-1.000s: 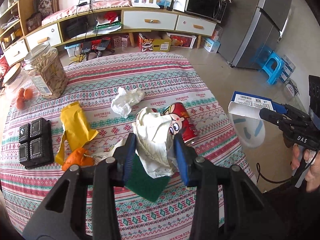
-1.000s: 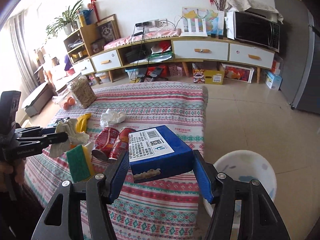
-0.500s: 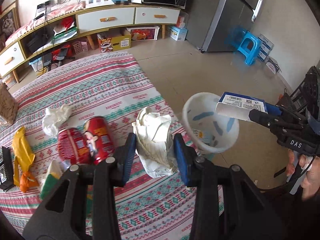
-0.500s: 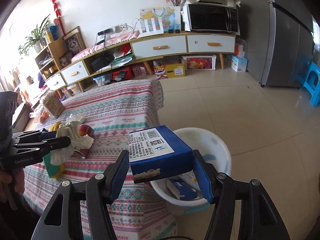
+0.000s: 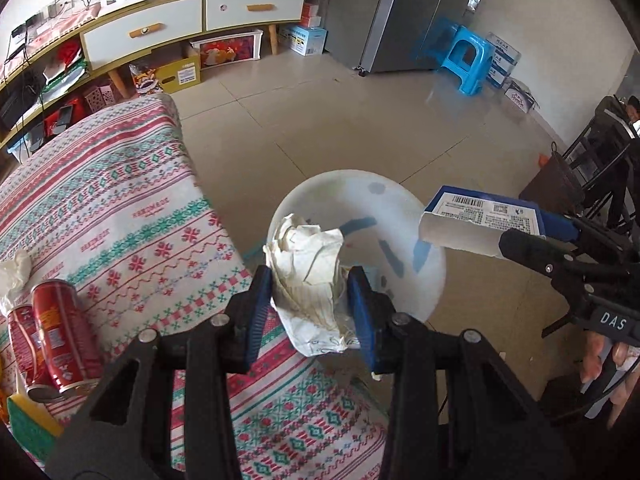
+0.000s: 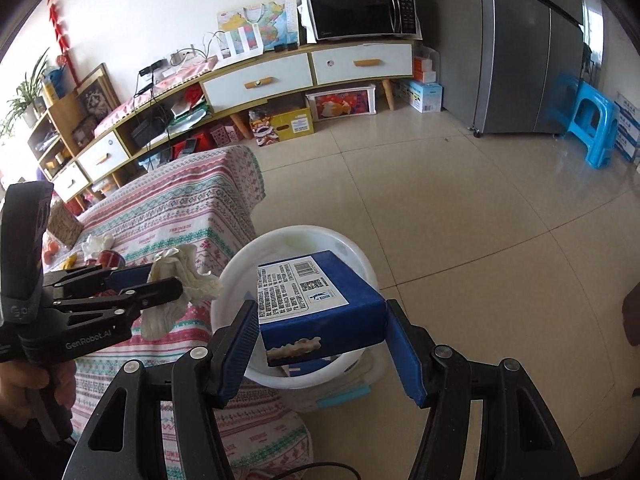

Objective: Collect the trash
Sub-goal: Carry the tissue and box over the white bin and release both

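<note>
Now both loads hang over the white bin (image 6: 362, 264) on the floor off the table's (image 5: 132, 216) corner. Right gripper (image 6: 322, 344) clamps the blue box (image 6: 320, 304) at the bin's three o'clock; left gripper (image 5: 310, 304) pinches crumpled paper (image 5: 310, 270) at its nine, seemingly poised for a straight drop. Two red cans (image 5: 52, 332) wait on the cloth.

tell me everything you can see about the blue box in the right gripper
The blue box is a flat cardboard carton, dark blue with a white printed label carrying barcodes and small text on its upper face. Its near end is torn open, showing a ragged pale edge. It is clamped across its width between the blue pads of the right gripper, tilted slightly, and hangs over the white bin beside the table, touching nothing else visible.
</note>
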`<state>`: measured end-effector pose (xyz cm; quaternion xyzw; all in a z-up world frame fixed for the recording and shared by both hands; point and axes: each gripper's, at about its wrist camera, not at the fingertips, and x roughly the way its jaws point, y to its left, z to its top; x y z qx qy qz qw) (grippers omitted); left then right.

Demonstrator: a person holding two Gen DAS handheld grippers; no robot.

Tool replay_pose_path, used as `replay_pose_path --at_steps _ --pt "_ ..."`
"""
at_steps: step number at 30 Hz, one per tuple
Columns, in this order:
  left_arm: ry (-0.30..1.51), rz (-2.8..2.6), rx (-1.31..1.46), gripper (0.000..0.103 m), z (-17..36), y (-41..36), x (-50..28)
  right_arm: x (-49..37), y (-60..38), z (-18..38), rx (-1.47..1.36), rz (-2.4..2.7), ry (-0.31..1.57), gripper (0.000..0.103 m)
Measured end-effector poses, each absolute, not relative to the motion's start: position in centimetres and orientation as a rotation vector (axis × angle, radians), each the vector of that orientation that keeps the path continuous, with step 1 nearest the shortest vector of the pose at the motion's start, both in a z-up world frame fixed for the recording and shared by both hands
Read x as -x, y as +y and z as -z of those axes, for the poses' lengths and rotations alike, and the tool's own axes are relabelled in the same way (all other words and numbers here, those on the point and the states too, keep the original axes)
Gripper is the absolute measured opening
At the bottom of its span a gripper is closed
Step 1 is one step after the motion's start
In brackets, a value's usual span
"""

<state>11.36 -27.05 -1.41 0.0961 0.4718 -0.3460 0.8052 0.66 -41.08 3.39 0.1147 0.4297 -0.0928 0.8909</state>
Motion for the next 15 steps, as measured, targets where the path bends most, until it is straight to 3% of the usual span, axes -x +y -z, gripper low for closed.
replay_pose_path --at_steps 3,6,9,15 --pt "1.012 0.749 -0.211 0.043 2.0 -28.1 -11.6 -0.6 -41.5 -3.2 -0.232 0.208 0.904 0.064" --pt "1.012 0.745 -0.225 0.052 2.4 -28.7 -11.9 -0.6 -41.9 -3.0 -0.244 0.212 0.914 0.064" --pt "1.008 0.721 -0.245 0.067 2.4 -28.8 -11.9 -0.5 -42.2 -3.0 -0.245 0.22 0.917 0.064" --pt "0.998 0.686 -0.272 0.078 2.1 -27.7 -11.5 -0.5 -42.2 -2.7 -0.243 0.229 0.933 0.064"
